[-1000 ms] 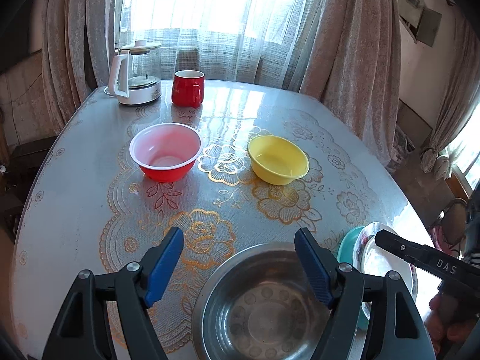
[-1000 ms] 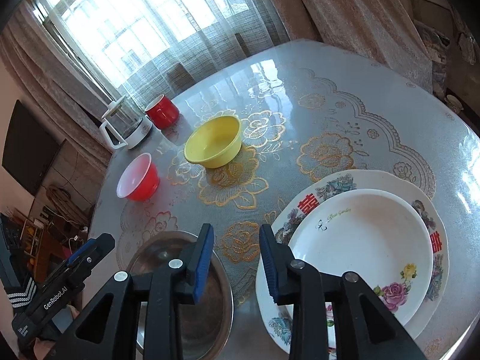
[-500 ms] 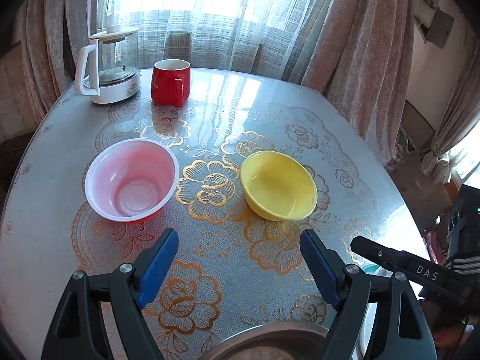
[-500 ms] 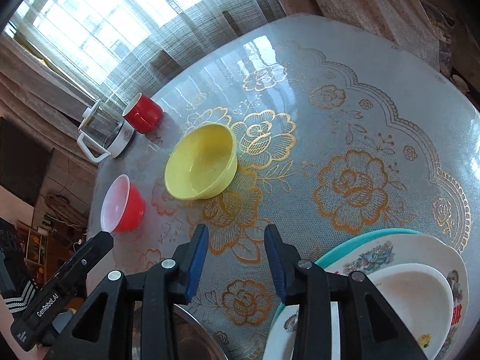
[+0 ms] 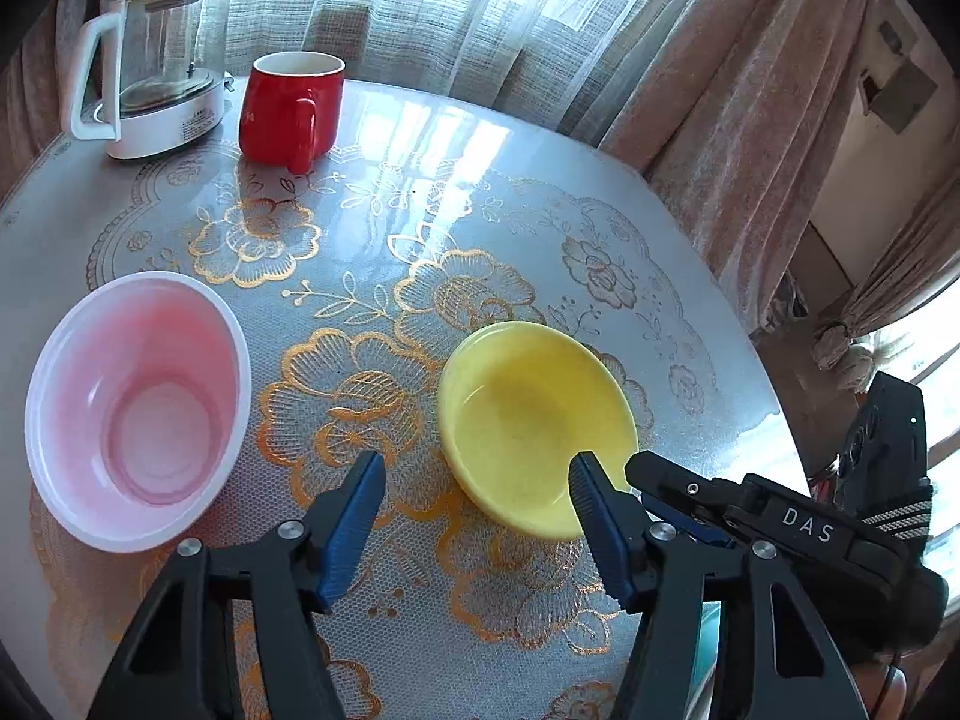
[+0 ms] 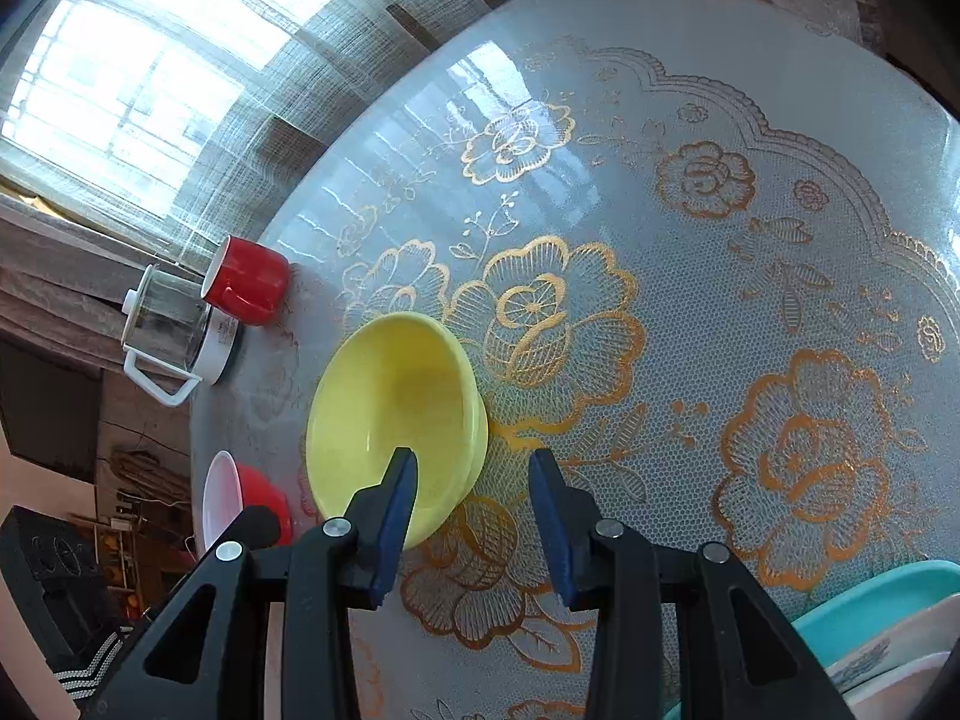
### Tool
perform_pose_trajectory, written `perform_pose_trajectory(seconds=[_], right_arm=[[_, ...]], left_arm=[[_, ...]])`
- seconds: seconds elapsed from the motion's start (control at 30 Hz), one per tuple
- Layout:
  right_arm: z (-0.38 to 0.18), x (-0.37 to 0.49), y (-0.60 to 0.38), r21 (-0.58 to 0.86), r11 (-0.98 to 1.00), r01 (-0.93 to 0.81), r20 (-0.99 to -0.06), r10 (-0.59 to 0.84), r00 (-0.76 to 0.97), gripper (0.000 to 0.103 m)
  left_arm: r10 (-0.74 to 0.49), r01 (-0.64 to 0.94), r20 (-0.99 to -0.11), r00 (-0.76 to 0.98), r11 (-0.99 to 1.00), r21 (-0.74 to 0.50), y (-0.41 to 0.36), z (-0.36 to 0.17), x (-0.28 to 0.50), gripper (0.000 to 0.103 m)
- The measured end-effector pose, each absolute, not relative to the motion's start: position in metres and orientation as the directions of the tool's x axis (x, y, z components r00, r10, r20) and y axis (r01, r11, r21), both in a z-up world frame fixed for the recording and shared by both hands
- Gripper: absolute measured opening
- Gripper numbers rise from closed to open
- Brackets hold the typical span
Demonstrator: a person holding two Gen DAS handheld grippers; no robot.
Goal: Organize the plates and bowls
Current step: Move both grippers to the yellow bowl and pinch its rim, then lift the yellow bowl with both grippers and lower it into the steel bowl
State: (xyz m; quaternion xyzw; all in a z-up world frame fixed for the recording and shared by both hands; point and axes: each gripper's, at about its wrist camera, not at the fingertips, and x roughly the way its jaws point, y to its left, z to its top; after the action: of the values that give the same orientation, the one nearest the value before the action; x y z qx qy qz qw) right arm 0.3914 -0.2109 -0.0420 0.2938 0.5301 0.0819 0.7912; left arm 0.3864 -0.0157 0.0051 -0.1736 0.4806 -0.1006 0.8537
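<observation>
Left gripper (image 5: pixel 474 477): jaws spread wide, nothing between them, held above the surface (image 5: pixel 372 222) with its right finger over the near rim of the yellow bowl (image 5: pixel 534 426). Right gripper (image 6: pixel 471 483): jaws apart, empty; its left finger lies in front of the yellow bowl's near rim in the right wrist view, contact not discernible. In the left wrist view the right gripper's body appears at the lower right, just beside the left gripper's right finger.

Plate stack (image 6: pixel 888 618): teal plate under a floral white one, at the near right edge of the right wrist view.

Yellow bowl: upright on the gold-flowered cloth, mid-surface. Red bowl (image 5: pixel 135 408) with pale inside: upright, left of the yellow bowl, apart from it.

Far edge, by the curtains (image 5: pixel 456 18): red mug (image 5: pixel 291 105), glass kettle (image 5: pixel 153 63) just beside it.
</observation>
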Motion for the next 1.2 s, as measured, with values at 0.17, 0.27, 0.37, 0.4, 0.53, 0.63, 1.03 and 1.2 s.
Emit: perform_pose_trajectory(seconds=[0.17, 0.27, 0.37, 0.4, 0.53, 0.63, 1.03, 1.2], right_arm=[[-0.055, 0.403, -0.204, 0.558, 0.81, 0.177, -0.792, 0.457, 0.405, 0.037], [-0.06, 0.406, -0.201, 0.561, 0.809, 0.177, -0.792, 0.463, 0.397, 0.032], [-0.066, 0.408, -0.198, 0.563, 0.807, 0.178, -0.795, 0.47, 0.383, 0.026], [-0.069, 0.409, -0.197, 0.568, 0.804, 0.178, -0.793, 0.477, 0.378, 0.024], [-0.068, 0.41, -0.194, 0.581, 0.798, 0.163, -0.782, 0.492, 0.382, 0.016], [-0.067, 0.409, -0.192, 0.562, 0.811, 0.163, -0.794, 0.474, 0.381, 0.012], [-0.052, 0.372, -0.196, 0.567, 0.807, 0.163, -0.789, 0.476, 0.388, 0.012], [-0.038, 0.353, -0.193, 0.571, 0.809, 0.139, -0.778, 0.479, 0.406, 0.012]], left_arm=[[-0.355, 0.004, -0.799, 0.485, 0.915, -0.404, -0.022, -0.007, 0.397, 0.05], [-0.336, 0.002, -0.813, 0.476, 0.924, -0.381, -0.024, -0.014, 0.4, 0.041], [-0.337, 0.011, -0.819, 0.464, 0.927, -0.375, -0.025, -0.021, 0.401, 0.026], [-0.33, 0.015, -0.822, 0.464, 0.931, -0.365, -0.026, -0.022, 0.401, 0.023], [-0.319, 0.033, -0.82, 0.475, 0.938, -0.346, -0.028, -0.025, 0.397, 0.017], [-0.31, 0.043, -0.821, 0.48, 0.943, -0.331, -0.028, -0.023, 0.394, 0.014], [-0.303, 0.07, -0.787, 0.537, 0.946, -0.316, -0.028, -0.003, 0.351, 0.014], [-0.299, 0.08, -0.764, 0.571, 0.947, -0.311, -0.026, 0.01, 0.326, 0.014]])
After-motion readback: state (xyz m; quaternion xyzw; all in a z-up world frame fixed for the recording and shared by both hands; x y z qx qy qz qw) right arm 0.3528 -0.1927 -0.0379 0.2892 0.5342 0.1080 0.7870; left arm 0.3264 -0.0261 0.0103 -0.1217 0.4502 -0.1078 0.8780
